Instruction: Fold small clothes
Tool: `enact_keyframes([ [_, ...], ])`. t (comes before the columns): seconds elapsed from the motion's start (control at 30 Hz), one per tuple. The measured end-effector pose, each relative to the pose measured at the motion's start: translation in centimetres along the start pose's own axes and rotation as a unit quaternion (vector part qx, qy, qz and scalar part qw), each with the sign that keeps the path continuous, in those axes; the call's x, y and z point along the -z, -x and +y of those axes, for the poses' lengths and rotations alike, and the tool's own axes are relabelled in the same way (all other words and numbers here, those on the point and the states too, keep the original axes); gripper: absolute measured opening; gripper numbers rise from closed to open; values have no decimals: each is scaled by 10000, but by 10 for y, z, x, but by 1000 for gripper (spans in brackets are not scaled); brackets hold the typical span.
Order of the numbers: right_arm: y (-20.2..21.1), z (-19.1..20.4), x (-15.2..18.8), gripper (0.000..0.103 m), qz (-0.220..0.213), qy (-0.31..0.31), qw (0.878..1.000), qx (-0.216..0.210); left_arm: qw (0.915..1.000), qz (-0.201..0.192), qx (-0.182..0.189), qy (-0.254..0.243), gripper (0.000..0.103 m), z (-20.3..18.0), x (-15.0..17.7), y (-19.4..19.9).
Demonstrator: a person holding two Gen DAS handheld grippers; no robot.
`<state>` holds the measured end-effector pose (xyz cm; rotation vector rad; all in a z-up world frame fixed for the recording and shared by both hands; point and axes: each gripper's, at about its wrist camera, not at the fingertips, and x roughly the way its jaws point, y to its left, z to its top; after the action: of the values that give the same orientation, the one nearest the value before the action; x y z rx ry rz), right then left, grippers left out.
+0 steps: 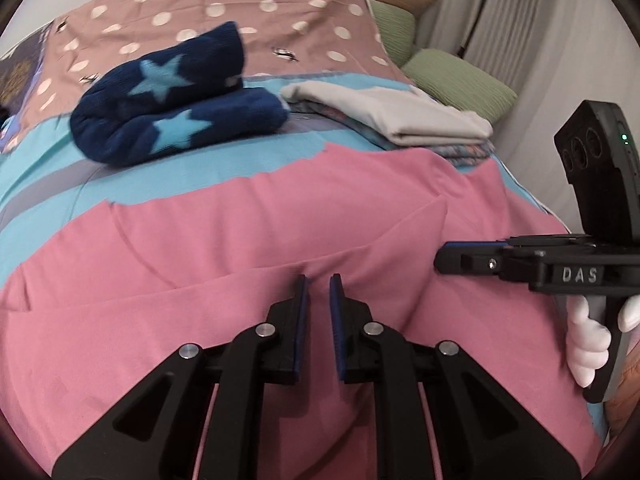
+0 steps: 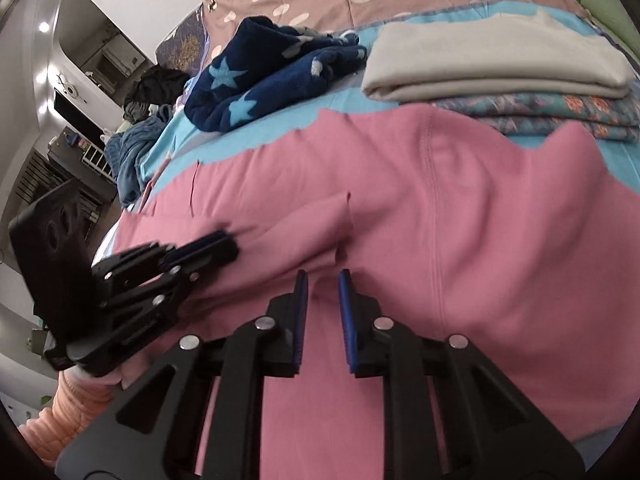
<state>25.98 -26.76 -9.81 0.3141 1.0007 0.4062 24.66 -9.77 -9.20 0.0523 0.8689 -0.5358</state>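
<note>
Both the left gripper (image 1: 318,286) and the right gripper (image 2: 323,282) pinch raised folds of the pink garment (image 1: 280,220), jaws nearly closed; its near edge is cut off

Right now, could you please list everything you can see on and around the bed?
pink garment: one, pink, spread across the near bed.
starred fleece: one, navy with light blue stars, bundled beyond the pink garment, left.
folded stack: beige piece on top of patterned pieces, beyond the pink garment, right.
bedcover: one, dusty pink with white dots, turquoise nearer.
cushions: two green, one tan, far right.
dark clothes pile: far left, off the bed.
left tongs: narrow gap, pink fabric between.
right tongs: narrow gap, pink fabric between.
</note>
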Motion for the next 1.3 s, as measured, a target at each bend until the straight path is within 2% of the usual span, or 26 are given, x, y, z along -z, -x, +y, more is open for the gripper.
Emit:
enact_keyframes([
  [0.03, -2, 1, -2, 23, -3, -51, 10000, -46, 10000, -10, 13, 62, 14, 4, 0, 0],
  [0.13, -7, 5, -7, 27, 25, -53, 10000, 3, 9996, -10, 81, 281, 14, 13, -1, -2],
  [0.17, -9, 9, -8, 25, 45, 9, 9999, 110, 9994, -15, 94, 330, 14, 15, -1, -2],
  [0.2, -10, 12, -8, 10, 41, 68, 9996, 275, 9993, -28, 108, 345, 14, 16, -1, -1],
  [0.23, -10, 14, -8, 3, 30, 65, 9993, 364, 9993, -47, 114, 354, 14, 16, 0, 0],
  [0.43, 43, 14, 7, 3, -435, -226, 9974, 536, 9987, -143, 168, 453, 14, 19, -1, 3],
  [0.57, 51, 8, 34, 4, -102, -245, 9975, 655, 9992, -168, 117, 346, 21, 14, -1, 5],
  [0.63, 47, 2, 45, 9, 77, -263, 9966, 780, 9994, -149, 109, 277, 22, 13, 1, 7],
  [0.7, 48, -4, 50, 10, 114, -387, 9970, 660, 9998, -113, 56, 159, 23, 11, 1, 11],
  [0.77, 55, -9, 47, 21, -36, -508, 9971, 563, 10000, -47, -53, -14, 27, 9, 2, 20],
  [0.83, 59, -12, 39, 42, -159, -534, 9975, 430, 9995, -64, -190, -225, 41, 7, 6, 37],
  [0.9, 55, -15, 25, 43, -227, -572, 9977, 297, 9985, -160, -326, -403, 49, 8, 15, 56],
  [0.93, 51, -17, 19, 47, -203, -602, 9977, 247, 9977, -203, -430, -483, 53, 10, 21, 66],
  [1.03, 25, -21, 2, 55, 65, -674, 9977, -30, 9943, -326, -845, -565, 65, 25, 47, 93],
  [1.1, 9, -20, -8, 59, 91, -653, 9976, -231, 9917, -368, -1161, -406, 67, 42, 61, 103],
  [1.13, 6, -17, -11, 54, 60, -615, 9977, -273, 9901, -382, -1323, -263, 66, 51, 67, 106],
  [1.17, 4, -13, -14, 39, 13, -534, 9980, -332, 9885, -408, -1454, -95, 66, 62, 72, 110],
  [1.2, 5, -9, -14, 6, -35, -514, 9979, -400, 9866, -465, -1561, 106, 67, 72, 76, 114],
  [1.3, 32, 4, -9, 3, -759, -417, 9961, -189, 9784, -543, -1955, 392, 66, 93, 81, 121],
])
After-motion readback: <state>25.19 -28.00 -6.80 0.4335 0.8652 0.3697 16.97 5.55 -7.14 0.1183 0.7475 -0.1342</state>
